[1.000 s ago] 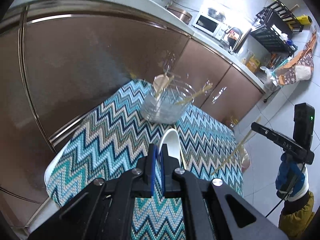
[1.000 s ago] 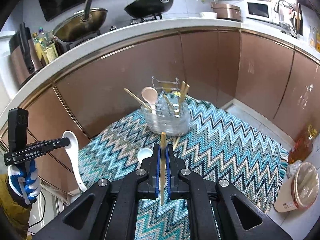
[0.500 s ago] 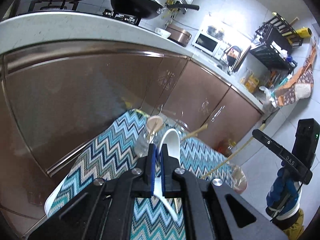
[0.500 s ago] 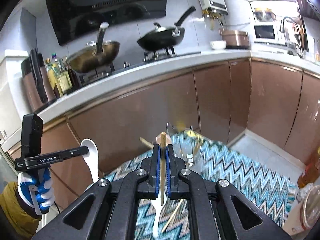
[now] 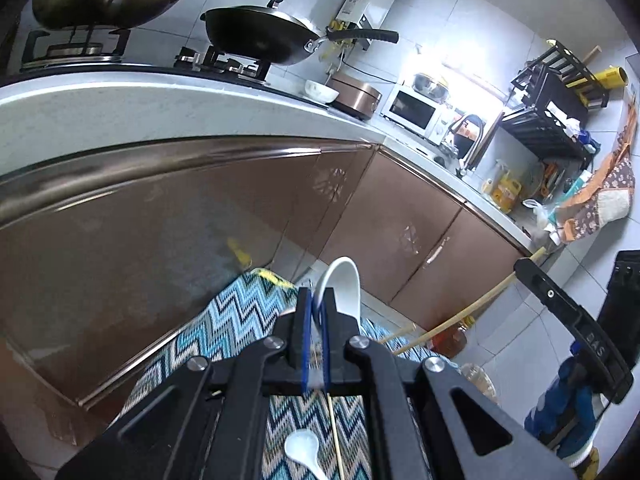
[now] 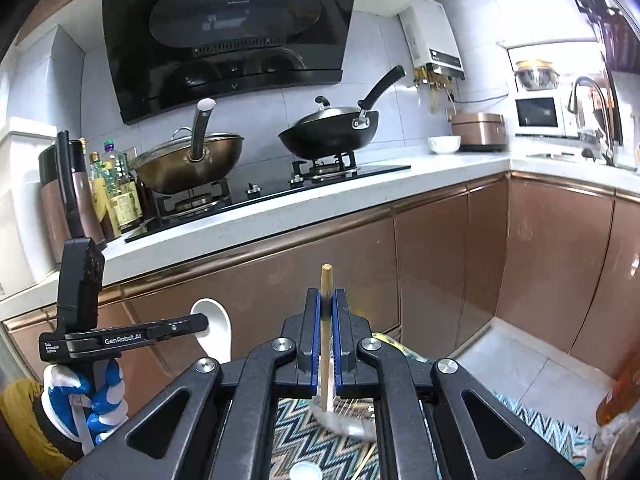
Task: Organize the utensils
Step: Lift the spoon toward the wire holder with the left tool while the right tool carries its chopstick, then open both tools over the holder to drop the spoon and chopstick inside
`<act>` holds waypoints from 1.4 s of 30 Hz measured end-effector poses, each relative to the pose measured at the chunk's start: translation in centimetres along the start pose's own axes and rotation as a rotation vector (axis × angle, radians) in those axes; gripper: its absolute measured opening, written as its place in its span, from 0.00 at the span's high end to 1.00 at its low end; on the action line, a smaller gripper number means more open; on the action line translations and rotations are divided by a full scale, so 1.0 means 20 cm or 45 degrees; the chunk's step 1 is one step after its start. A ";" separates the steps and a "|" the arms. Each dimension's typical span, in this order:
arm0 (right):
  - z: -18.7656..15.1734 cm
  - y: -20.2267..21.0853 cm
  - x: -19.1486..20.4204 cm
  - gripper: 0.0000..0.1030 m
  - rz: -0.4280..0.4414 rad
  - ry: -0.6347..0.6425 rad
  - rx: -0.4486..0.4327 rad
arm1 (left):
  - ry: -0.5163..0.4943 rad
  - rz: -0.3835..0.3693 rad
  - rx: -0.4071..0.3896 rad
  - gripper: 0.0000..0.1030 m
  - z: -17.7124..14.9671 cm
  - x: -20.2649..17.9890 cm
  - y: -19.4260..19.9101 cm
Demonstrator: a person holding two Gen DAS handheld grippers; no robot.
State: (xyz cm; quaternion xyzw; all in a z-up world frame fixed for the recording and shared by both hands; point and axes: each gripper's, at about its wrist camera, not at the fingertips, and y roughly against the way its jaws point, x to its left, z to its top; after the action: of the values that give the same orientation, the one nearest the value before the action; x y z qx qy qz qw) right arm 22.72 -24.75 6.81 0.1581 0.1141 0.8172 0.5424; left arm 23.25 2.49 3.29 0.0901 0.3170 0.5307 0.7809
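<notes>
My left gripper [image 5: 315, 300] is shut on a white ceramic spoon [image 5: 342, 286], bowl pointing up, held high over the zigzag-cloth table [image 5: 224, 320]. It also shows in the right wrist view [image 6: 204, 324], with the spoon [image 6: 216, 330]. My right gripper [image 6: 327, 300] is shut on a wooden chopstick [image 6: 326, 280]; the chopstick also shows in the left wrist view [image 5: 472, 312]. The clear utensil holder [image 6: 344, 420] is mostly hidden behind my right jaws. A second white spoon [image 5: 302, 450] and a loose chopstick [image 5: 335, 436] lie on the cloth.
Brown cabinet fronts [image 5: 160, 220] and a white counter [image 6: 280, 208] with a black wok [image 6: 332, 132] and a bronze pan [image 6: 188, 162] rise behind the table. An oil bottle [image 6: 618, 396] stands on the floor at right.
Both grippers lifted and tilted upward with the spoon and chopstick. The table and utensil holder dropped to the bottom of both views; the counter and stove came into view.
</notes>
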 end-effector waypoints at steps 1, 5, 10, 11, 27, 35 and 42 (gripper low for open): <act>0.00 -0.02 0.00 0.95 -0.006 0.005 -0.007 | -0.001 0.005 -0.006 0.97 0.01 -0.01 -0.03; -0.01 -0.12 -0.03 0.95 -0.045 0.042 -0.017 | -0.076 0.106 -0.071 0.97 0.02 -0.06 -0.16; -0.05 -0.25 -0.10 0.95 -0.087 0.065 -0.009 | -0.210 0.232 -0.141 0.97 -0.04 -0.15 -0.32; -0.07 -0.28 -0.12 0.95 -0.089 0.064 0.000 | -0.237 0.253 -0.148 0.97 -0.05 -0.18 -0.36; -0.37 -0.59 -0.21 0.94 -0.115 0.086 0.192 | -0.404 0.472 -0.157 0.92 -0.31 -0.25 -0.71; -0.41 -0.56 -0.21 0.73 -0.141 0.087 0.225 | -0.303 0.364 -0.152 0.73 -0.31 -0.21 -0.62; -0.34 -0.40 -0.16 0.73 -0.159 0.084 0.175 | -0.269 0.309 -0.210 0.65 -0.22 -0.21 -0.30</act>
State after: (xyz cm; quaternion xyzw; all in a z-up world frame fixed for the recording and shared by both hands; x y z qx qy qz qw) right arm 28.16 -24.71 -2.69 0.1605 0.1974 0.7768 0.5761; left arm 24.32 -4.62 -1.34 0.1187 0.1752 0.6329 0.7448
